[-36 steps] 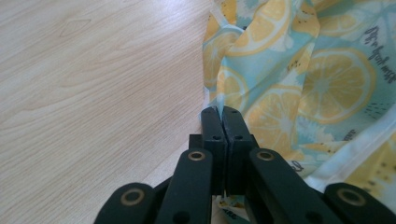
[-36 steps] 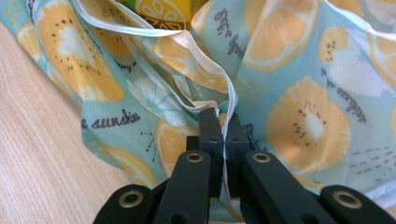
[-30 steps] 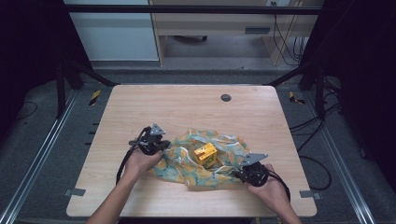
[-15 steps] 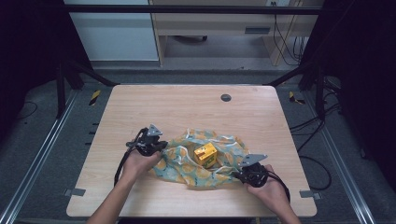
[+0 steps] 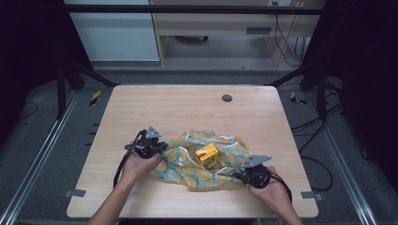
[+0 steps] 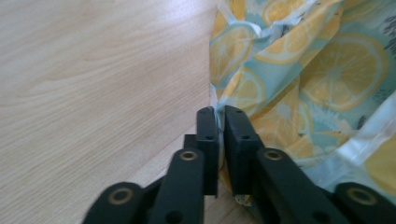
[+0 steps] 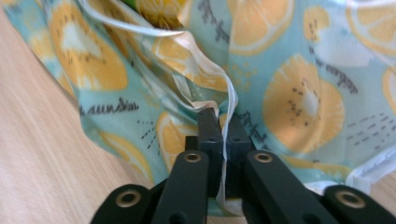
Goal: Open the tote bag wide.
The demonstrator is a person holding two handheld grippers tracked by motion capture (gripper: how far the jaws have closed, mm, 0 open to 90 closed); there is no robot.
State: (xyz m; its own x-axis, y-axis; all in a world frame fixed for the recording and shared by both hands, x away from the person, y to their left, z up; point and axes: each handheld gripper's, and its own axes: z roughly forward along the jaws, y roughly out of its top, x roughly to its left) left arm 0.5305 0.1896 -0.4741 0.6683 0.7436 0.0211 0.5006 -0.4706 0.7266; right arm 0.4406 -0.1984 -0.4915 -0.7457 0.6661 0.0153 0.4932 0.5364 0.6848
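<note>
Cloth (image 5: 202, 161): lemon-print fabric, lying crumpled on the near middle of the table (image 5: 187, 108), partly gathered around the box; not yet wrapped closed.
Box (image 5: 206, 155): small yellow carton, standing on the cloth near its centre, top and sides uncovered.
Left gripper (image 5: 157, 146): at the cloth's left edge; in the left gripper view (image 6: 220, 122) the jaws have just been opening, a narrow gap between them with the hem in it; grip judged to be letting go.
Right gripper (image 5: 237, 176): at the cloth's near right corner; in the right gripper view (image 7: 223, 123) jaws clamped on a white-edged fold.
Progress: early; the box is placed, folding over it remains.
</note>
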